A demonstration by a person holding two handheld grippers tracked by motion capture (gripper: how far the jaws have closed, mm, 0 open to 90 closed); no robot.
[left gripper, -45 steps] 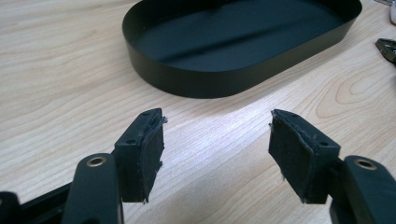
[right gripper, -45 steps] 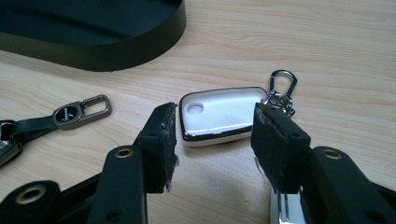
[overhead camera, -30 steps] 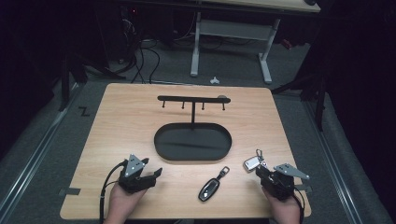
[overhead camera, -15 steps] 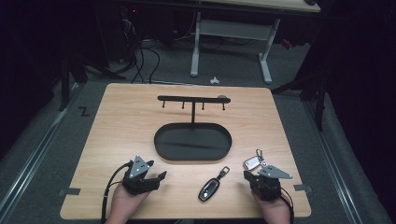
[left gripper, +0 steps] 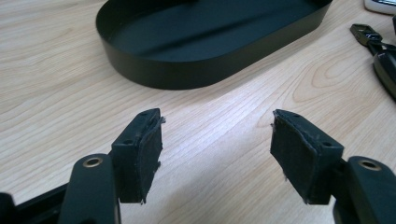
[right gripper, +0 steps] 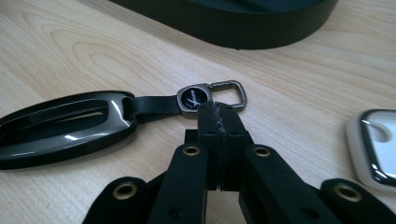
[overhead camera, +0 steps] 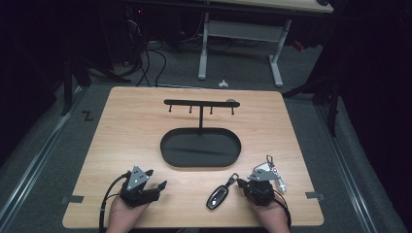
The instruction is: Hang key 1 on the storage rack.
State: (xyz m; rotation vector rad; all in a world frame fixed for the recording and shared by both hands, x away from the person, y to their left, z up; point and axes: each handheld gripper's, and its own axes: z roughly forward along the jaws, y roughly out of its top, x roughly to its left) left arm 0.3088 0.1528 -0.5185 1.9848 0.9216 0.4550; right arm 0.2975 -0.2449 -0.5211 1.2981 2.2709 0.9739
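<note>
Right gripper (overhead camera: 243, 183), bottom right of the high view: fingers (right gripper: 208, 122) pressed flat together, nothing between them; they just finished closing. In the right gripper view the closed tips sit centre frame, just at the round metal badge and clip ring of the glossy black oval key fob (right gripper: 60, 126); can't tell if they touch it. Fob body lies flat on the light wood counter (overhead camera: 126, 131) at left of that frame, short black strap running right to the badge. In the high view the fob is just left of the right gripper, bottom centre. White-and-silver key fob with keyring (overhead camera: 267, 170) lies just right of the gripper. Left gripper (overhead camera: 156, 183), bottom left of the high view: fingers (left gripper: 140, 154) spread wide, holding nothing, bare counter between them. Further up, centre frame: black oval metal tray (overhead camera: 167, 150). Behind it, a black T-shaped hook rack (overhead camera: 200, 103).
</note>
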